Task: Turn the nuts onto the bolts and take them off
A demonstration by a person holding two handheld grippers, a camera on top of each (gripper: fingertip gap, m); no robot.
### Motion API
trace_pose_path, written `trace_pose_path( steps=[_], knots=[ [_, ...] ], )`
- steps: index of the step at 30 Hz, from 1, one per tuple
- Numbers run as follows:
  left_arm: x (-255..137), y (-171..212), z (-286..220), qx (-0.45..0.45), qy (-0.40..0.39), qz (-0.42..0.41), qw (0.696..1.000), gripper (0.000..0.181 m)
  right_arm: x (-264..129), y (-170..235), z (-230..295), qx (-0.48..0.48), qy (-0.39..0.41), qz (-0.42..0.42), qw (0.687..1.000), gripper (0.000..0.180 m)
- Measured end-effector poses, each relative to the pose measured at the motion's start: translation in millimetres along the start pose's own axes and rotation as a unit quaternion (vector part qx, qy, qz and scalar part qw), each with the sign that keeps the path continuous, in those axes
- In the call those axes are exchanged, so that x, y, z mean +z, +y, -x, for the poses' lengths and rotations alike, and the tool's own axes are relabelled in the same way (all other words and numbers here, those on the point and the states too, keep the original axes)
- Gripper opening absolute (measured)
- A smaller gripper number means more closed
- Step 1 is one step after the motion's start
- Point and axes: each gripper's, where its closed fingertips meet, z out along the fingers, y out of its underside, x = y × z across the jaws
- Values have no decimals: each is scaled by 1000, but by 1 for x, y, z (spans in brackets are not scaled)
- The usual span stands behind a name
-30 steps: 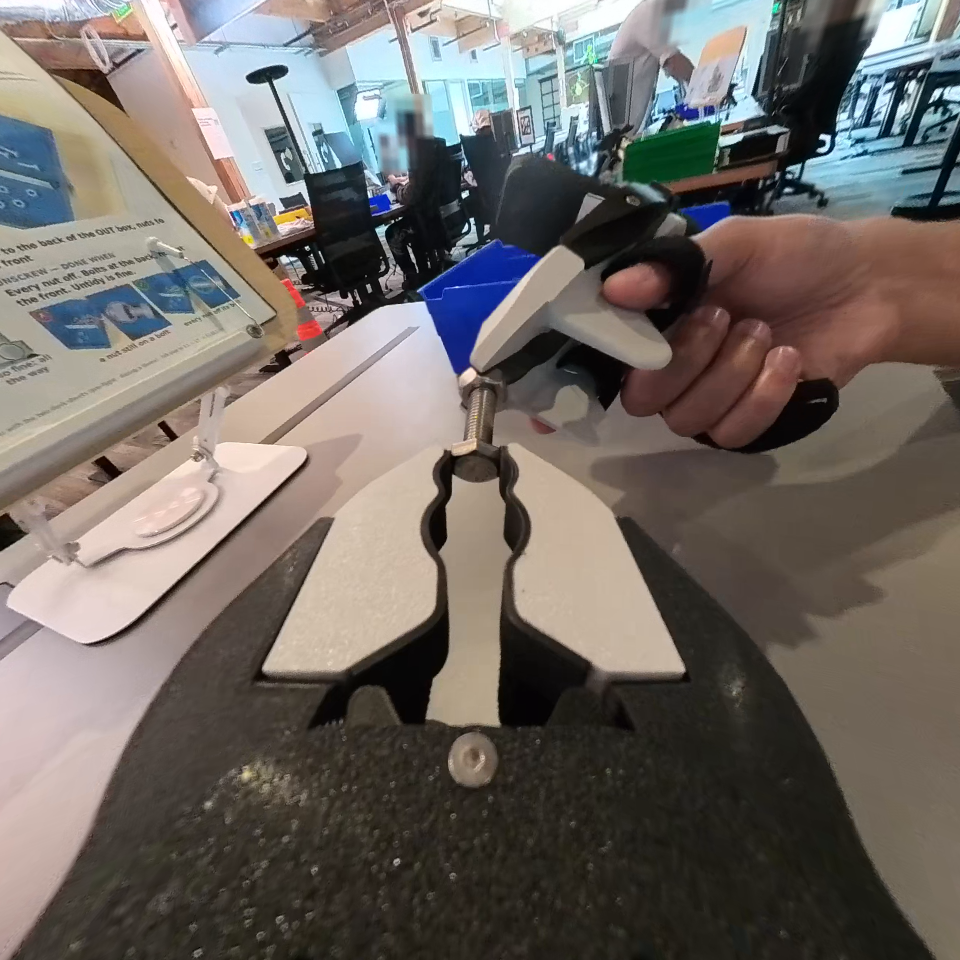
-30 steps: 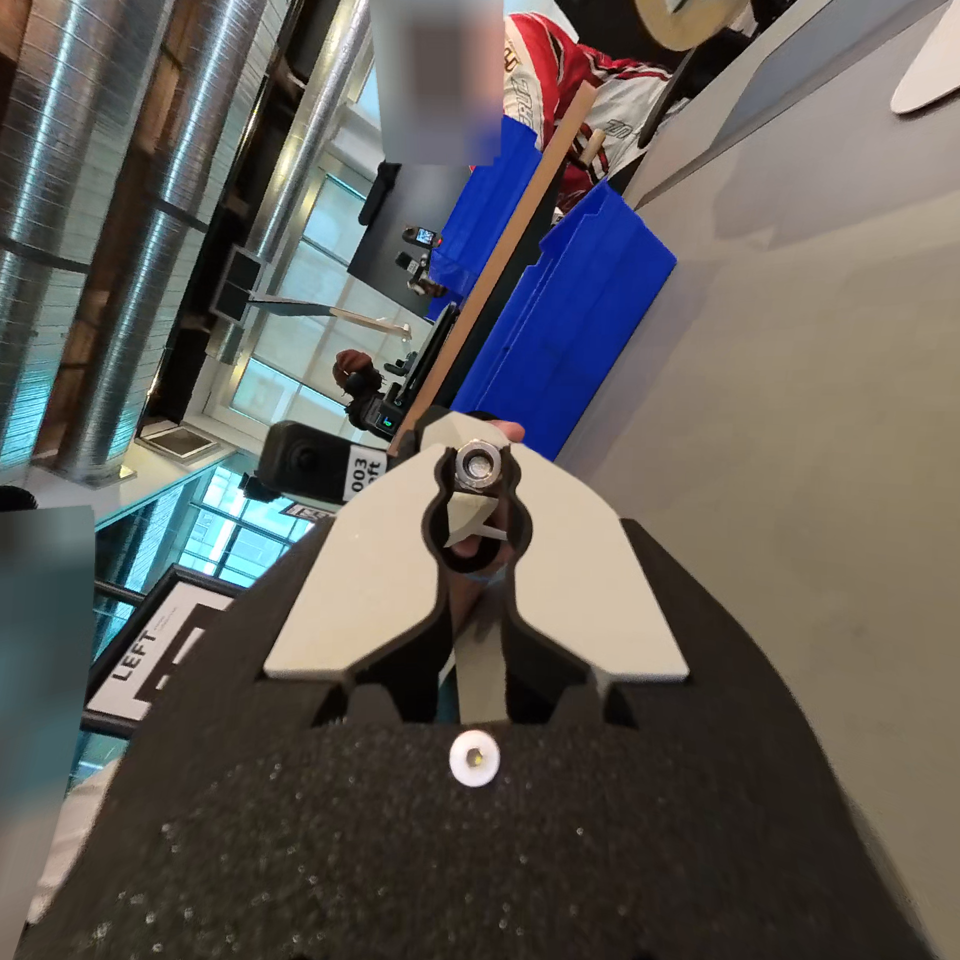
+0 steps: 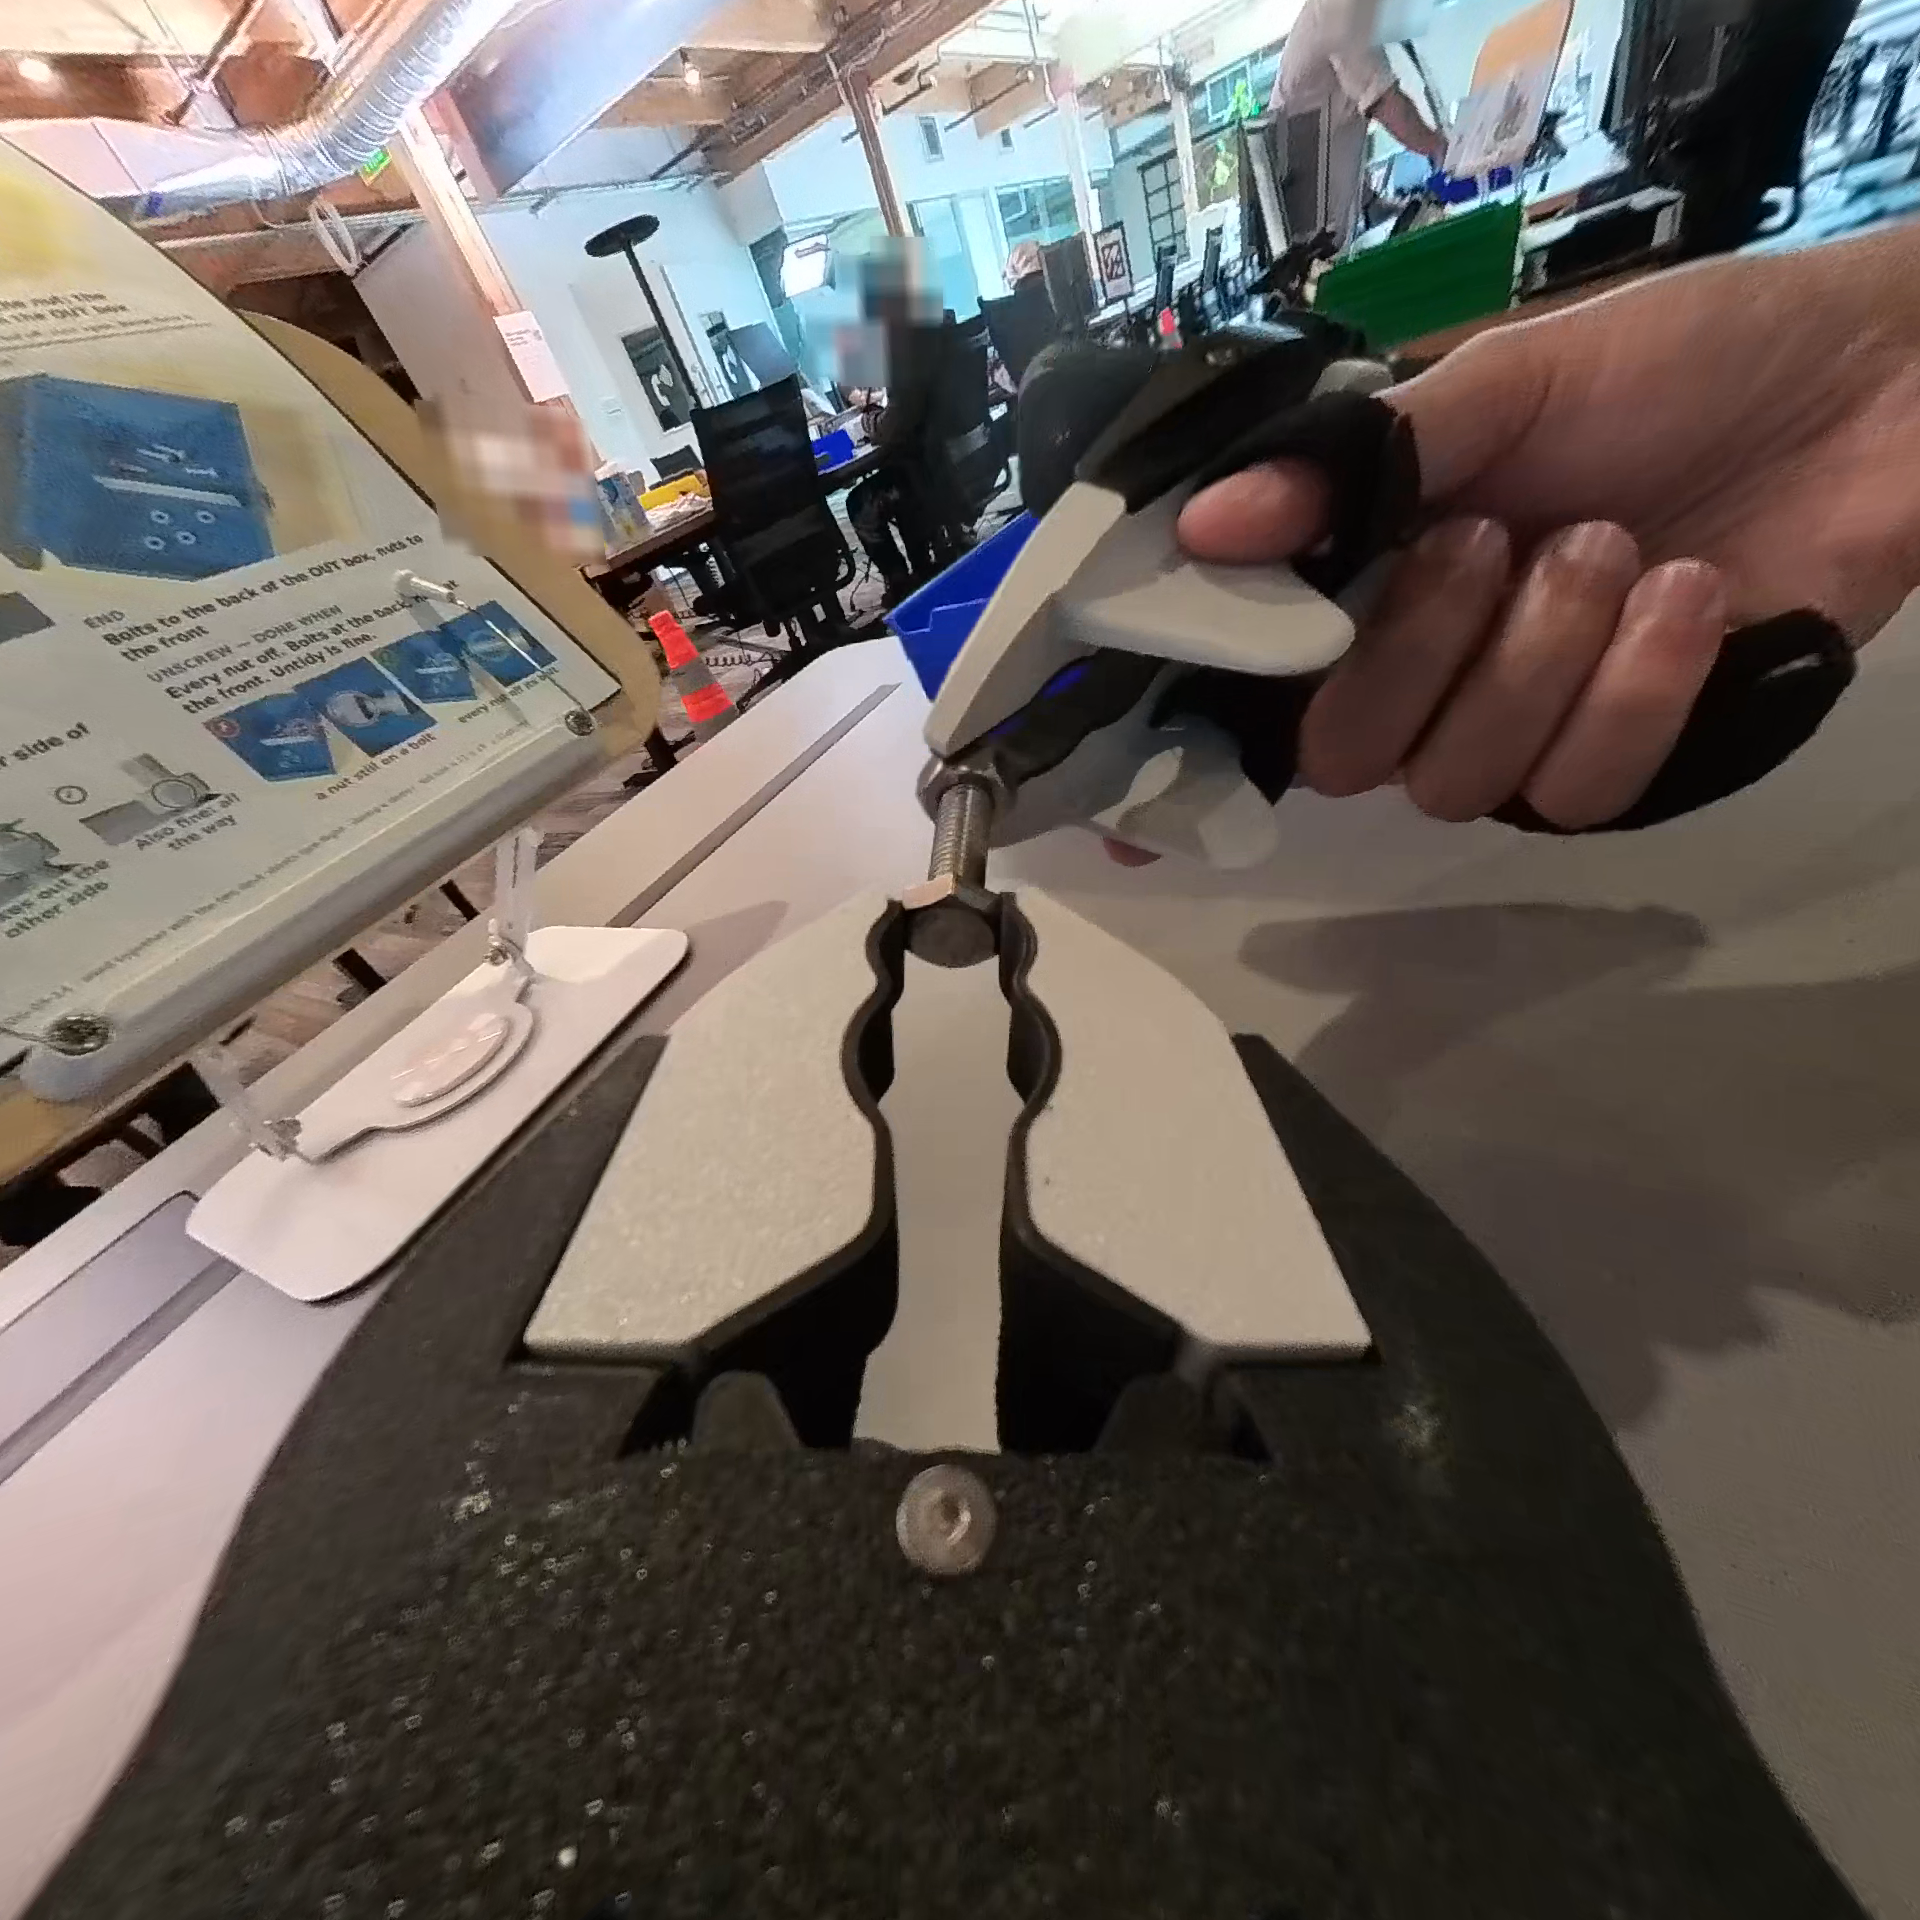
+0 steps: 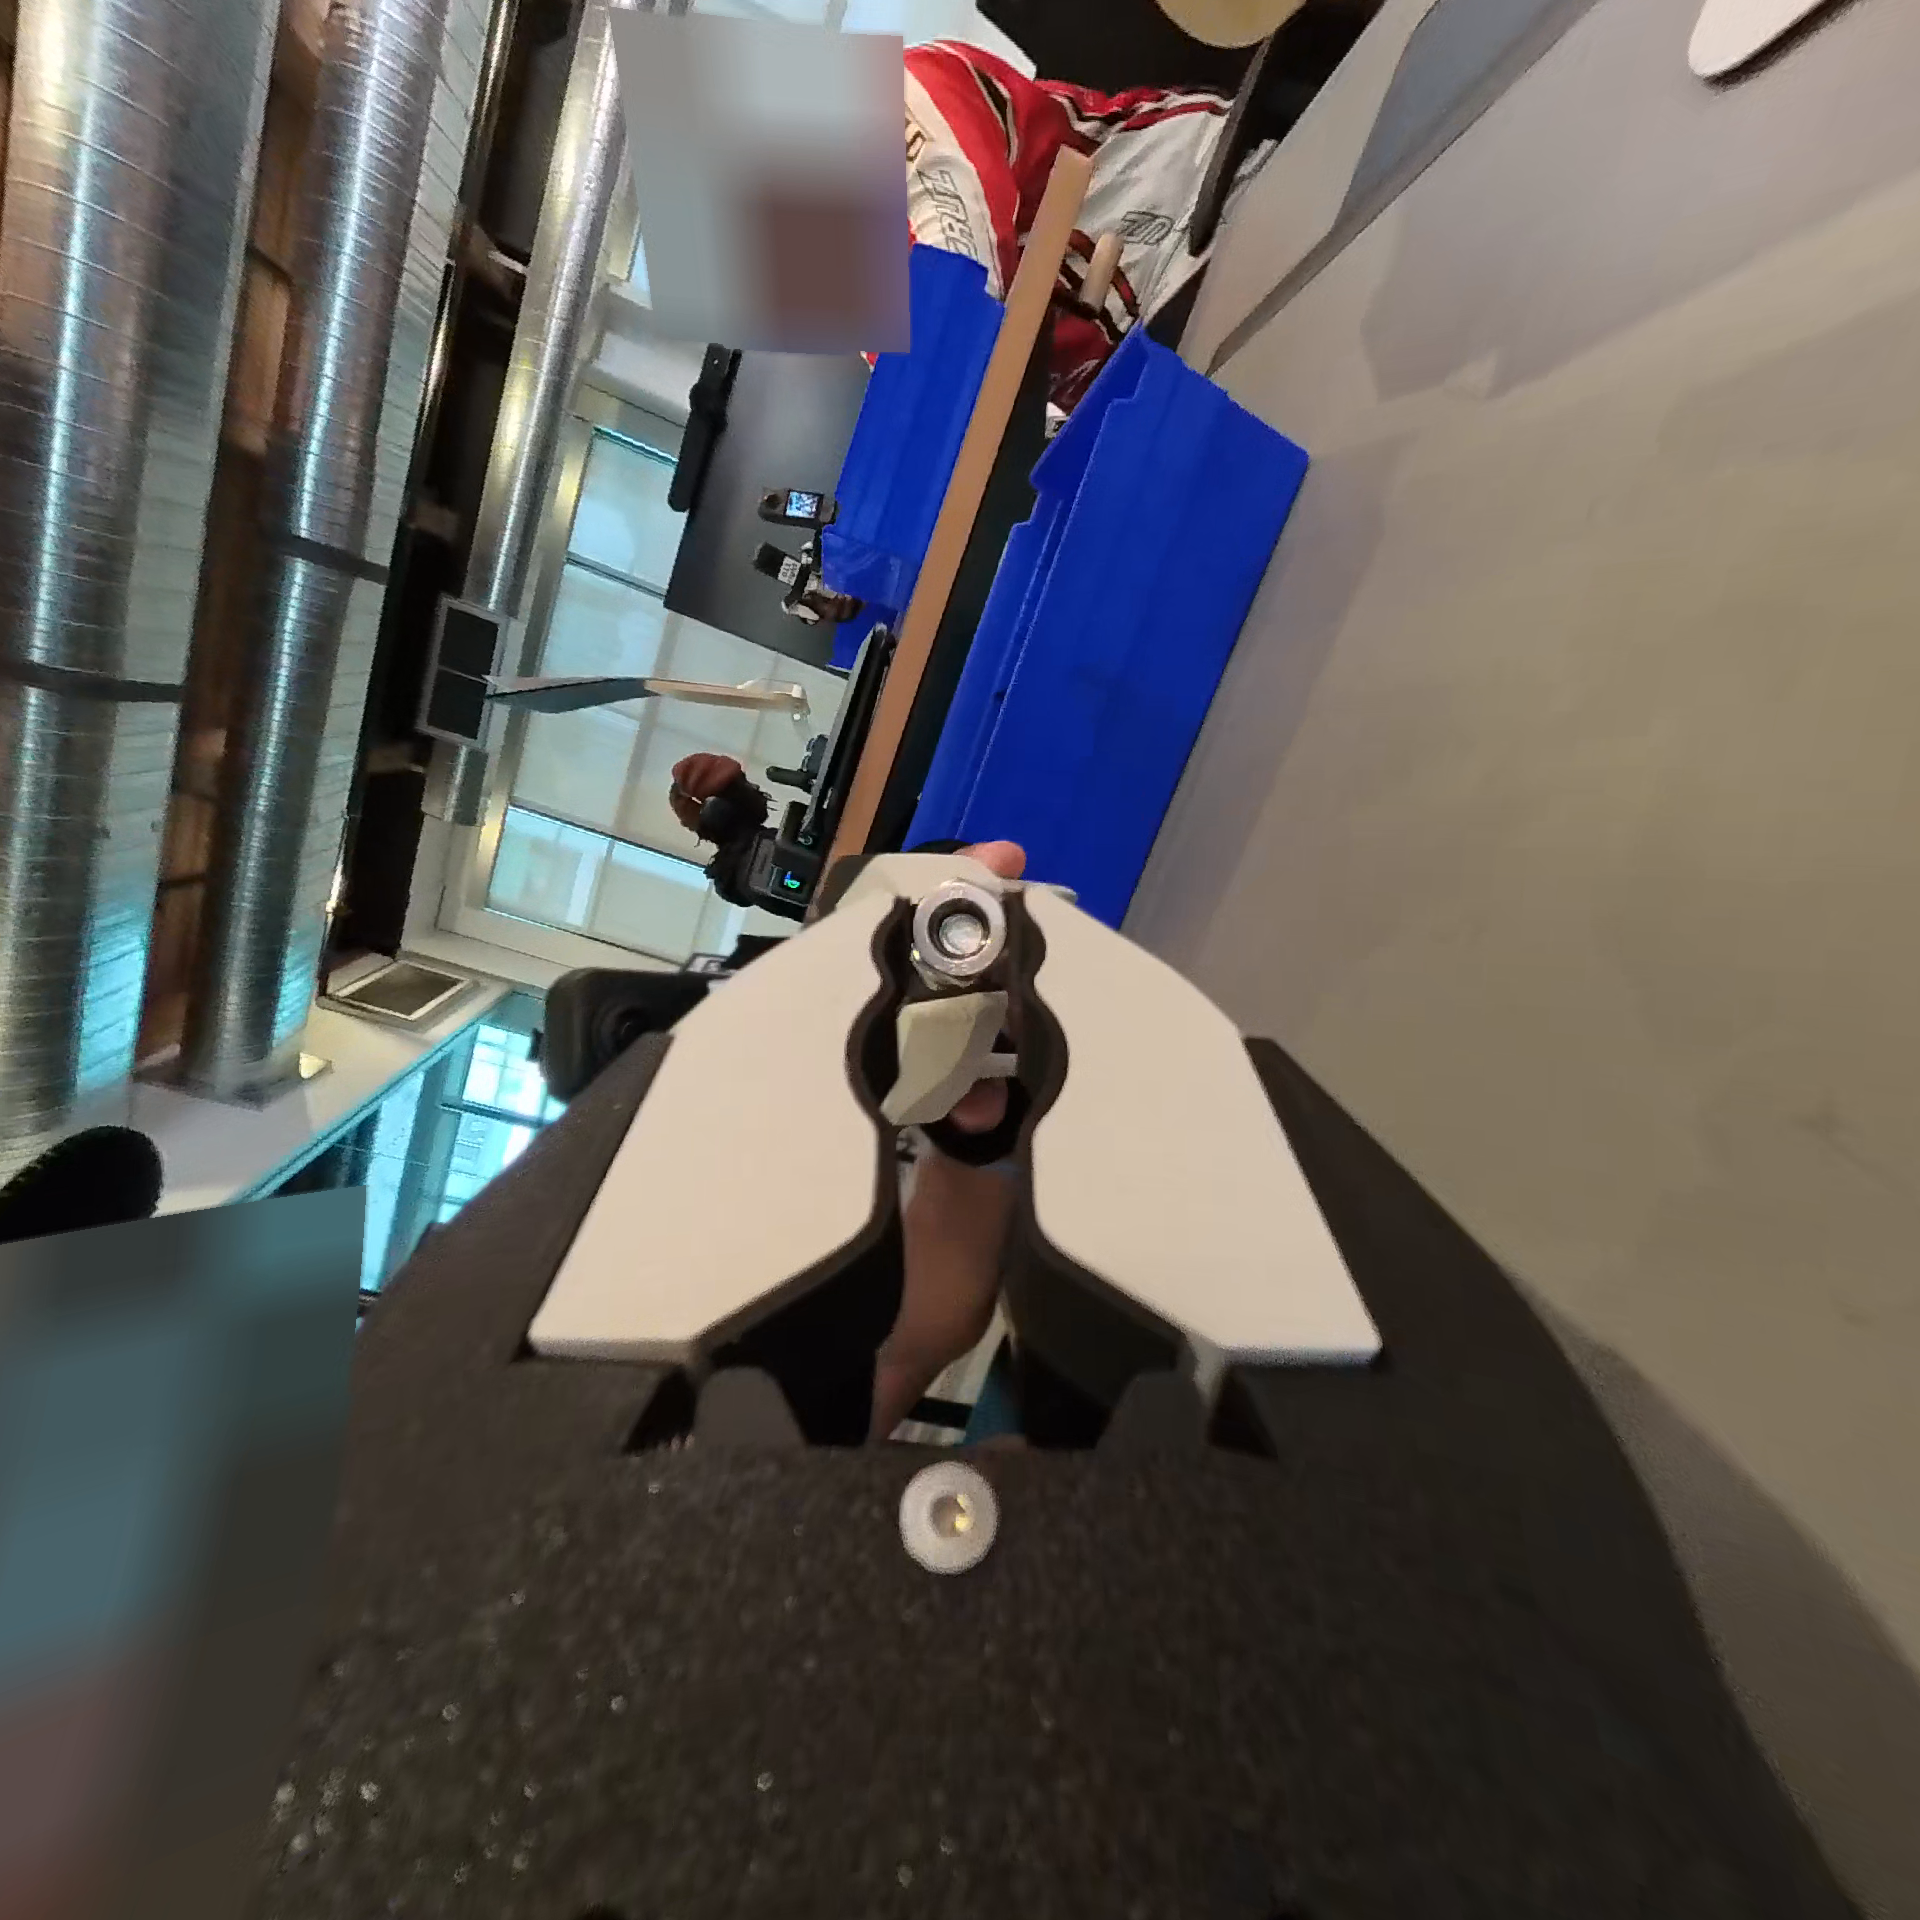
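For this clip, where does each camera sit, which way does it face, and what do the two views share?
Left wrist view: on the left gripper, facing across the grey table; shows the hand holding the right gripper.
Right wrist view: on the right gripper, rolled sideways, facing end-on down the bolt; a hand shows behind its fingers.
Shared: the bolt, its head in the left gripper, and the nut in the right; blue bins.

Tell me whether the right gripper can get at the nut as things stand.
Yes, it looks so: the right gripper is already shut on the nut at the bolt's far end, while the left gripper clamps the bolt head. Nothing stands between them.
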Motion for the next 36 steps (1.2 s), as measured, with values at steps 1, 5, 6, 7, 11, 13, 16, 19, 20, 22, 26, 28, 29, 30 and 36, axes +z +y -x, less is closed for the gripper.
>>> trace_pose_path(
  steps=[1, 5, 6, 7, 11, 13, 16, 19, 20, 22, 26, 28, 29, 30, 36],
  knots=[
    [0, -1, 0, -8, 5, -2, 1000, 17, 0, 0, 1, 6, -2, 3, 1000, 17],
    [-2, -4, 3, -27, 8, -12, 1000, 17, 2, 3, 7, 16, -11, 14, 1000, 19],
    [-3, -5, 4, -33, 8, -16, 999, 17, 2, 3, 9, 14, -15, 14, 1000, 20],
    [-3, -6, 5, -41, 10, -19, 999, 17, 3, 4, 10, 12, -18, 16, 1000, 21],
    [-6, -6, 13, -67, 6, -24, 997, 17, 4, 8, 20, -1, -47, 22, 999, 22],
    [-7, -6, 15, -82, 9, -30, 996, 17, 3, 10, 24, -19, -51, 25, 998, 22],
    [-9, -10, 17, -107, 16, -43, 993, 17, 0, 11, 26, -51, -57, 30, 997, 23],
    [-11, -10, 22, -122, 14, -46, 991, 17, -8, 1, 16, -120, -27, 18, 992, 22],
    [-11, -9, 24, -138, 14, -46, 989, 17, -10, -3, 10, -148, -11, 11, 989, 23],
    [-10, -5, 29, -176, 17, -43, 983, 17, -14, -6, -5, -239, 44, 11, 970, 24],
    [-11, 11, 48, -272, -26, -41, 961, 17, -32, -22, -42, -461, 197, -6, 866, 28],
    [-13, 30, 60, -299, -79, -16, 951, 17, -45, -26, -54, -540, 268, -29, 797, 27],
    [-14, 42, 67, -292, -115, 10, 949, 17, -49, -23, -63, -560, 299, -23, 772, 30],
    [-16, 51, 72, -280, -139, 31, 949, 17, -50, -17, -69, -569, 323, -12, 756, 32],
    [-5, 34, 42, -301, -12, -9, 953, 17, -43, 4, -81, -571, 337, 20, 748, 34]
  ],
)
